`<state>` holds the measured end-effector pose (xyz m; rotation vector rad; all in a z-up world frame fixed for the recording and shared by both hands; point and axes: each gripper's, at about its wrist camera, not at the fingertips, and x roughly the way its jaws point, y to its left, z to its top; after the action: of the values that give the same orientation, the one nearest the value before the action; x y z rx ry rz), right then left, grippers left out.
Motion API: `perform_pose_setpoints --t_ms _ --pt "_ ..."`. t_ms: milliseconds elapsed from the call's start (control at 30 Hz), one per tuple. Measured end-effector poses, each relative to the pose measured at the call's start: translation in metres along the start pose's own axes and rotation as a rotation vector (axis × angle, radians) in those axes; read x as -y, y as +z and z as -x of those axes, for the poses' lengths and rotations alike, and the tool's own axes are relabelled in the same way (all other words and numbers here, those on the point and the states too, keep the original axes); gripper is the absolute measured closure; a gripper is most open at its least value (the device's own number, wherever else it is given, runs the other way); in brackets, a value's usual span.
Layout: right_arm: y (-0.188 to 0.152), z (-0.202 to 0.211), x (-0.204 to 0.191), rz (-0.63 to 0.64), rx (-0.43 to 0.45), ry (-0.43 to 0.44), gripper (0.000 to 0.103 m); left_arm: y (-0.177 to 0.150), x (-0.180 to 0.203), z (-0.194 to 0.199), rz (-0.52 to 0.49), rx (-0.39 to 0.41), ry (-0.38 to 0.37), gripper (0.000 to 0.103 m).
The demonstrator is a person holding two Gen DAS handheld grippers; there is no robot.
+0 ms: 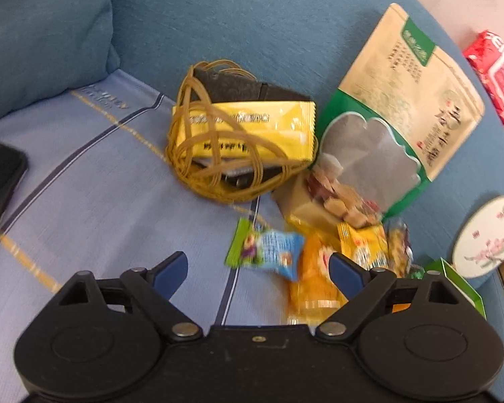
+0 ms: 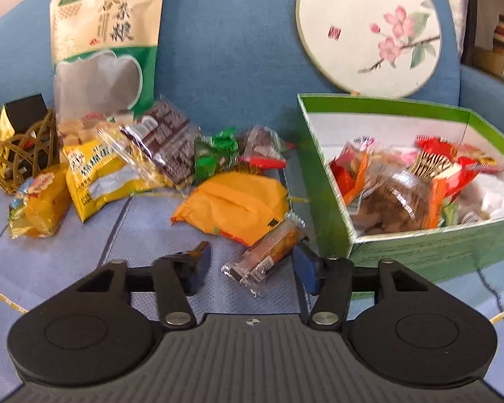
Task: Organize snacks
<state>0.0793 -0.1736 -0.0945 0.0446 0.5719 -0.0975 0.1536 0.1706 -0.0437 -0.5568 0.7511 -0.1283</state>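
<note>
The left gripper (image 1: pixel 258 267) hovers over the pale blue sofa cover (image 1: pixel 84 184) with its jaws spread wide and nothing between the pads; a small blue-and-green candy packet (image 1: pixel 268 252) lies just ahead of the gap, touching an orange-yellow wrapped cake (image 1: pixel 314 278) that runs under the right-hand finger. Beyond them a woven wire basket (image 1: pixel 218 154) holds a long yellow sachet (image 1: pixel 248 134), and beside it a big green-and-cream stand-up pouch (image 1: pixel 396 114) leans against the sofa back (image 1: pixel 252 16), with a red packet (image 1: pixel 497 74) further off at the edge. The right gripper (image 2: pixel 252 262) stands partly open, its pads apart from a clear-wrapped bar (image 2: pixel 268 252) that lies loose on the cover between the fingers, tilted with its far end toward the green cardboard box (image 2: pixel 420 252). That box sits just right of the gripper and already holds several red, orange and clear-wrapped snacks (image 2: pixel 403 188). To the left a loose heap remains on the cover: an orange packet (image 2: pixel 238 201) touching the bar's far end, a green candy (image 2: pixel 215 154), a dark chocolate-coloured wafer pack (image 2: pixel 168 137) and a yellow bag (image 2: pixel 97 171). A round painted fan (image 2: pixel 369 30) with pink blossoms leans behind the box.
</note>
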Motion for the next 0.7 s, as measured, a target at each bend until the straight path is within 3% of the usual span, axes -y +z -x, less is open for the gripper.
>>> perform_pose_setpoints --t_ms 100,167,367,433,467,500,533,567,600,667,700 --pt "-0.004 0.003 0.001 0.023 -0.002 0.021 0.045 0.01 0.007 -0.018 0.002 -0.008 0.022 0.0" --pt "-0.005 0.008 0.002 0.031 -0.015 0.053 0.059 0.011 0.011 -0.029 -0.013 -0.022 0.033 0.0" --pt "-0.016 0.024 -0.001 0.08 -0.027 0.097 0.057 0.001 0.021 -0.046 -0.098 -0.007 0.102 0.0" --pt "-0.015 0.024 -0.002 0.084 -0.027 0.105 0.05 0.001 0.024 -0.048 -0.11 -0.008 0.111 0.0" --pt "-0.013 0.024 -0.003 0.077 -0.023 0.101 0.049 0.001 0.026 -0.049 -0.119 -0.011 0.115 0.016" --pt "-0.011 0.023 -0.004 0.066 -0.016 0.098 0.042 0.001 0.027 -0.05 -0.136 -0.014 0.123 0.024" --pt "-0.009 0.022 -0.004 0.056 -0.015 0.102 0.03 -0.001 0.029 -0.051 -0.164 -0.019 0.131 0.038" --pt "-0.006 0.02 -0.005 0.049 -0.012 0.107 0.022 -0.003 0.031 -0.051 -0.195 -0.021 0.137 0.061" --pt "-0.004 0.018 -0.007 0.054 -0.005 0.105 0.011 -0.006 0.033 -0.051 -0.237 -0.027 0.149 0.074" --pt "-0.003 0.013 -0.012 0.085 0.016 0.066 0.012 -0.012 0.037 -0.048 -0.295 -0.04 0.148 0.07" --pt "-0.003 0.009 -0.013 0.086 0.003 0.062 0.031 -0.014 0.037 -0.046 -0.299 -0.05 0.136 0.07"
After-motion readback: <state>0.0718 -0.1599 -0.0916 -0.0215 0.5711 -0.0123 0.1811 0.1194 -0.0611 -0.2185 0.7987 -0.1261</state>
